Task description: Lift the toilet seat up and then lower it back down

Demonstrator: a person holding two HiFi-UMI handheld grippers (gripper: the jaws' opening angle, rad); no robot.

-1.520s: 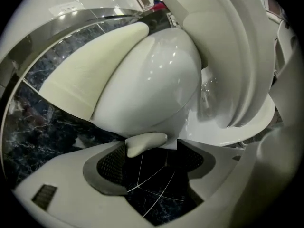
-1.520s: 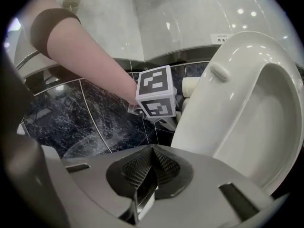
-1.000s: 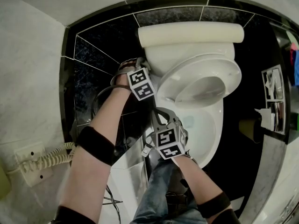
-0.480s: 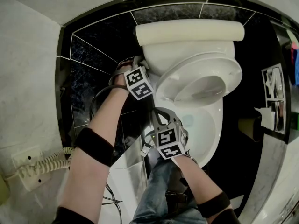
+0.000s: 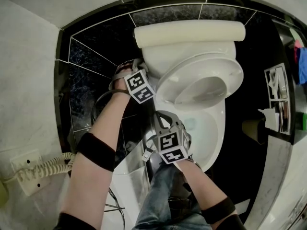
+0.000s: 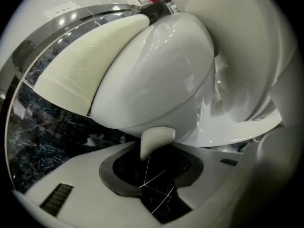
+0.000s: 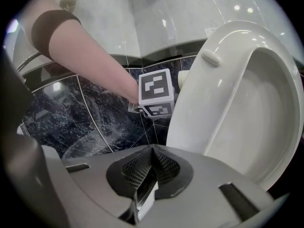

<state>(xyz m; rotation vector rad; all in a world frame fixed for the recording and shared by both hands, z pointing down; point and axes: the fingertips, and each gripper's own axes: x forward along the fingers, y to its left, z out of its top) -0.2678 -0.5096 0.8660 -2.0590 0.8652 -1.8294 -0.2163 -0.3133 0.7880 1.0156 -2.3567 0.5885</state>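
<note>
Head view: seat (image 5: 216, 73) is up, tilted back toward the tank (image 5: 189, 32), with the bowl (image 5: 211, 133) uncovered below it. My left claw (image 5: 137, 66) is at the seat's left rear edge, close to the tank, its marker cube (image 5: 139, 86) facing up. My right claw (image 5: 163, 121) sits lower, just beside the bowl's left rim and apart from the seat. Black tile floor (image 5: 91, 66) lies round the toilet, my jeans (image 5: 160, 195) show at the bottom, and a coiled cord (image 5: 45, 164) at lower left. Left claw view: looking along my jaws, the tank is on the left and the seat's rounded white back fills the middle. The jaws stand partly apart and have just been closing. A small white lug (image 6: 156, 139) at the seat's lower edge sits between the tips, and dark floor shows through the gap under it. No firm pinch shows, so I log it as round the lug, not gripping. Right claw view: the jaws are together, mesh pads meeting in a ridge, nothing between them. Ahead, the seat stands steeply on the right, underside toward me, with one bumper (image 7: 211, 56) near its top. The left claw's cube is just beside the seat's left edge, and my left forearm (image 7: 95, 51) runs down to it over the tiles.
</note>
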